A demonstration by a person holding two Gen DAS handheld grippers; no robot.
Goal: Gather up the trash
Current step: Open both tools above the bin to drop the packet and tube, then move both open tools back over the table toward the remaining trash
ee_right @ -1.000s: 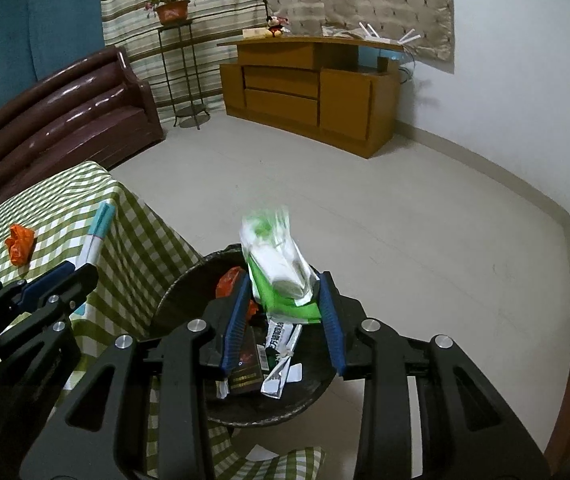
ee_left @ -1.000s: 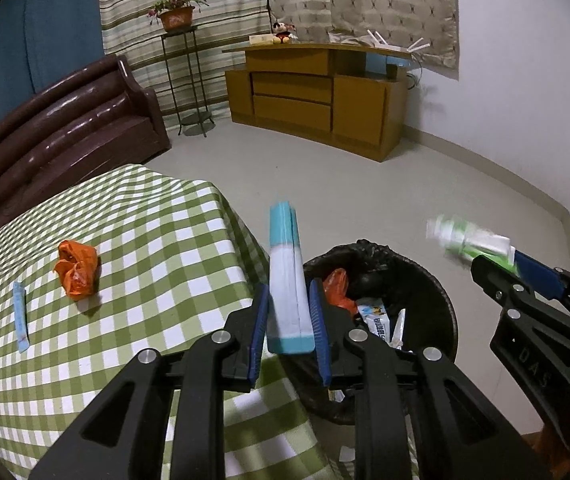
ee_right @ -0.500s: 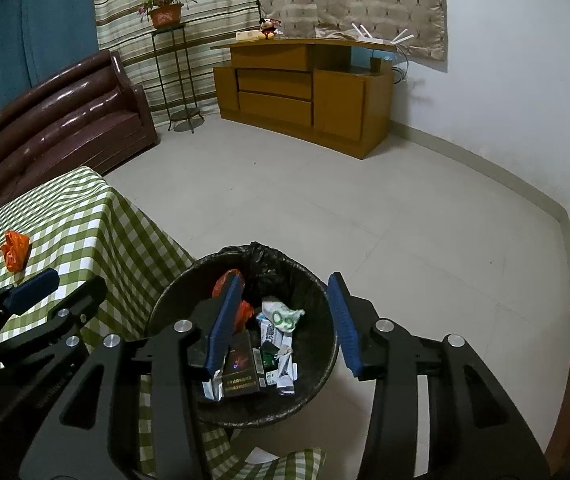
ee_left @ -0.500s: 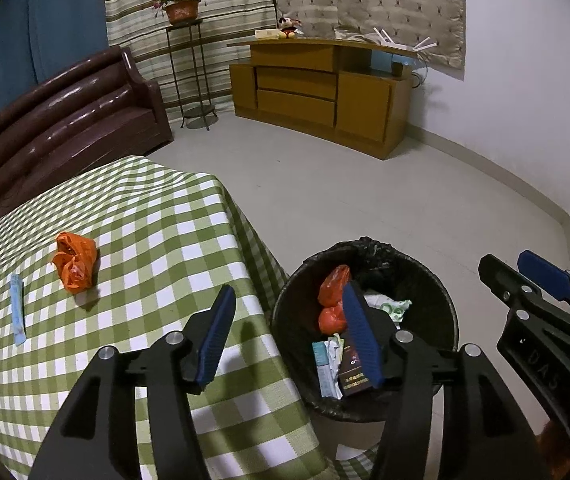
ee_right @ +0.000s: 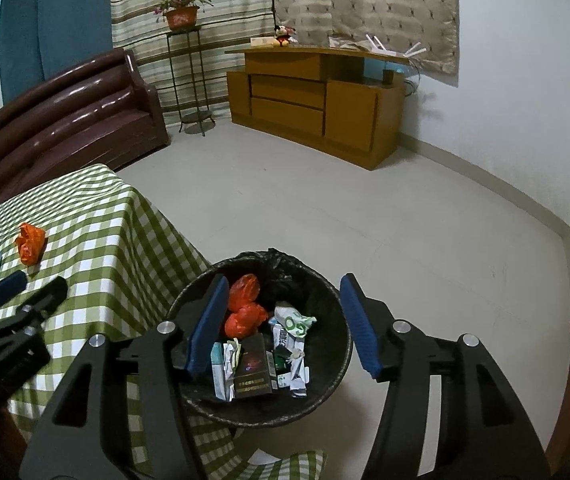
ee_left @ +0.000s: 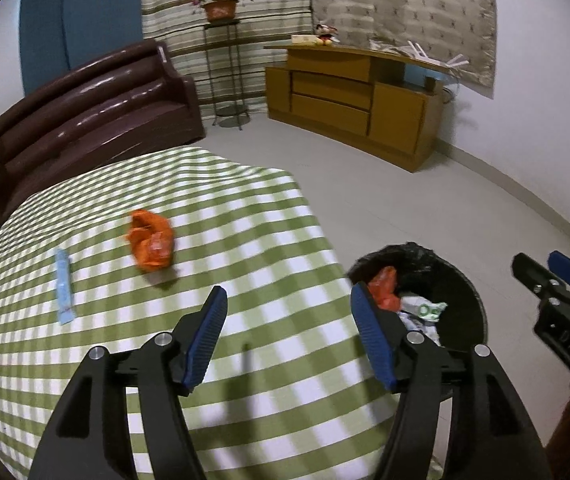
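- Surface (ee_left: 245,240): cloth in green-and-white check.
- Crumpled wrapper (ee_left: 151,244) on it: bright orange.
- Slim packet (ee_left: 64,286), left of the wrapper: pale blue.
- Trash bin (ee_right: 337,364), right of the surface: black liner; inside, orange wrappers (ee_right: 245,308), white paper with green print (ee_right: 295,320), a dark box (ee_right: 251,372).
- Left hand-held gripper (ee_left: 289,336) and right hand-held gripper (ee_right: 283,324): black frames, blue pads.
- Sofa (ee_right: 65,120), far left: glossy dark brown.
- Cabinet (ee_right: 313,100), far: honey-yellow wood.
- Curtains (ee_right: 189,4): green, beige, brown stripes.

Left gripper (ee_left: 287,314) jaws just opened, empty, right gripper (ee_right: 283,306) likewise
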